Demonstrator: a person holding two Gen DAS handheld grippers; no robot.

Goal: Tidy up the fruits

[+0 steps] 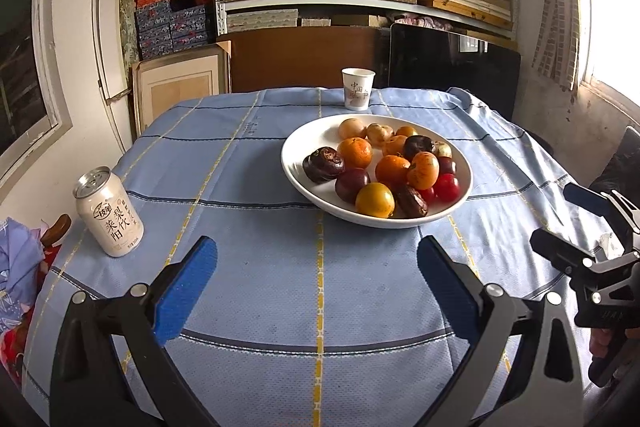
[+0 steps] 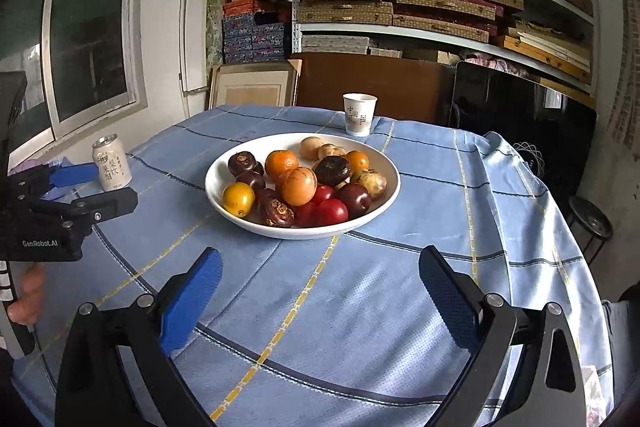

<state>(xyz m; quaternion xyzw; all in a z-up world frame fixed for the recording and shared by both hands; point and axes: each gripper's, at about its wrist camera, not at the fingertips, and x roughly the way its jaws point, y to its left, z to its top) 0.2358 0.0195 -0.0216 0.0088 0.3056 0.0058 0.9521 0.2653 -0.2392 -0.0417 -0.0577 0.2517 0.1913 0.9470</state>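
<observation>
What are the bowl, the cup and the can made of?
Bowl: likely glazed ceramic, white and glossy with a thick rim, though plastic is possible. Cup: looks like paper, matte white with a thin rolled lip and printed characters. Can: metal, probably aluminium, with a shiny silver top and pull tab.

"GenRobot.AI" on left tongs (image 2: 86, 187) body, "梨饮" on can (image 1: 109, 213), "中国" on paper cup (image 1: 357, 89)
</observation>
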